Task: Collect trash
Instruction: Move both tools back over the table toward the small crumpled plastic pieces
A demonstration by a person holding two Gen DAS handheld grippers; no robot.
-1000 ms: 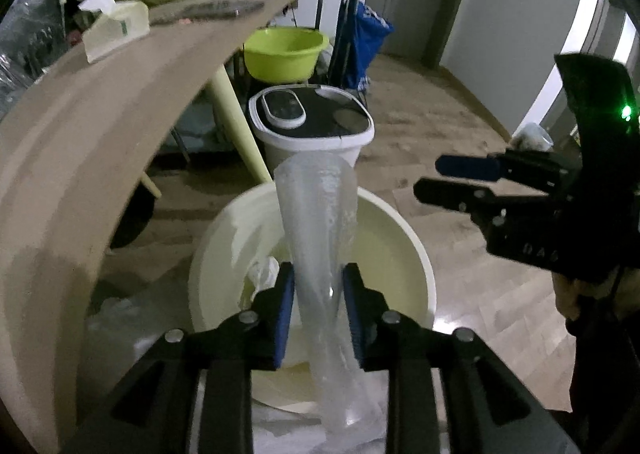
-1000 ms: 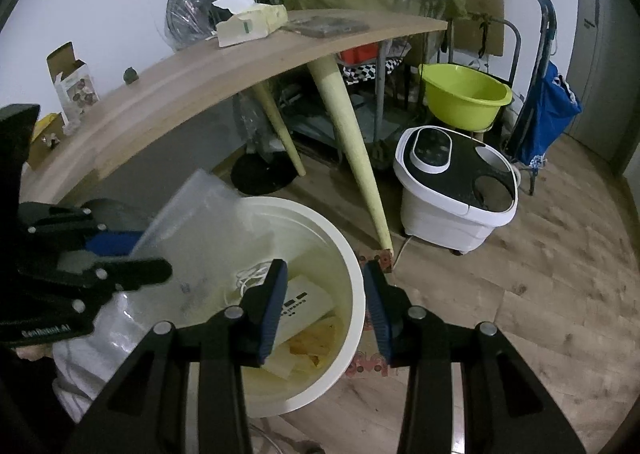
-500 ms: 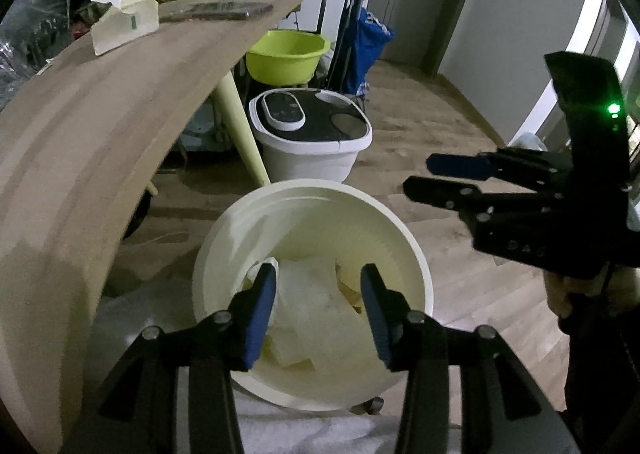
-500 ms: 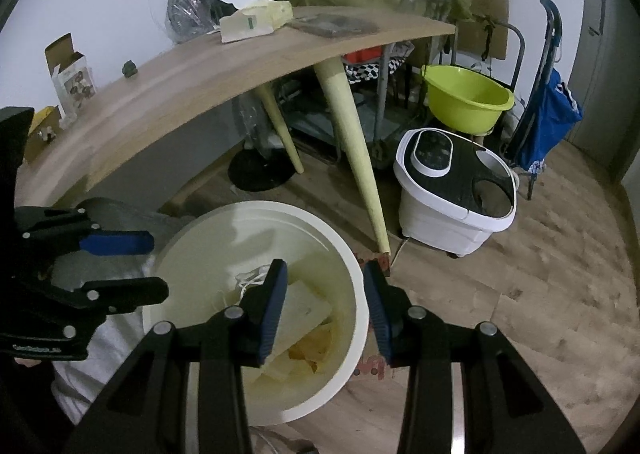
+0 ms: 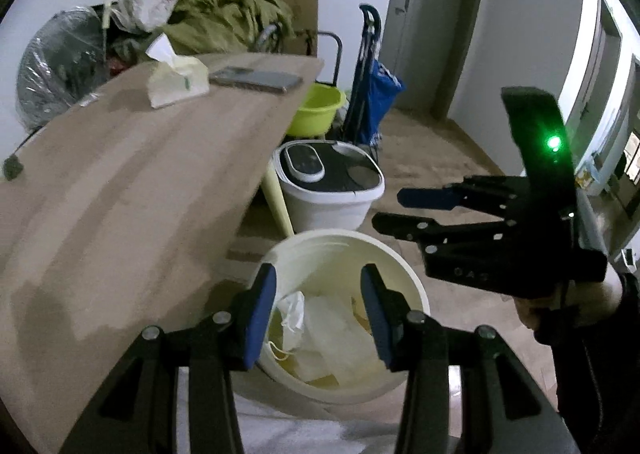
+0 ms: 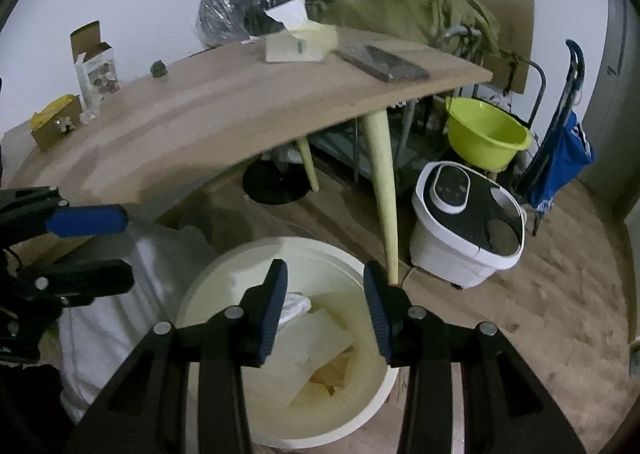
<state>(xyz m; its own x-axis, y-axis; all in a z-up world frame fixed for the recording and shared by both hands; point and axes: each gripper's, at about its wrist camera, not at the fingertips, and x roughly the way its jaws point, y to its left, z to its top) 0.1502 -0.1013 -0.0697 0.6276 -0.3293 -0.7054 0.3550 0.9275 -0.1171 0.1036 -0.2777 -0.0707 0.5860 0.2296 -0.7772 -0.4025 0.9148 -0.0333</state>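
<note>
Trash (image 5: 336, 338) is now lying in the cream bin (image 5: 404, 274) (the clear plastic we were gripping a second ago); left gripper (image 5: 318, 312) and right gripper (image 6: 326, 304) are hovering above, fingers open and empty, so we are judging that drop done

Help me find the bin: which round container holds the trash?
The cream round plastic bin below both grippers; it holds crumpled plastic and paper. The lime-green basin looks empty, and the white tub is lidded.

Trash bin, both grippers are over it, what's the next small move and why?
Probably lift the left gripper toward the table: both it and the right gripper are open and empty above the bin, while a small dark scrap lies on the tabletop.
</note>
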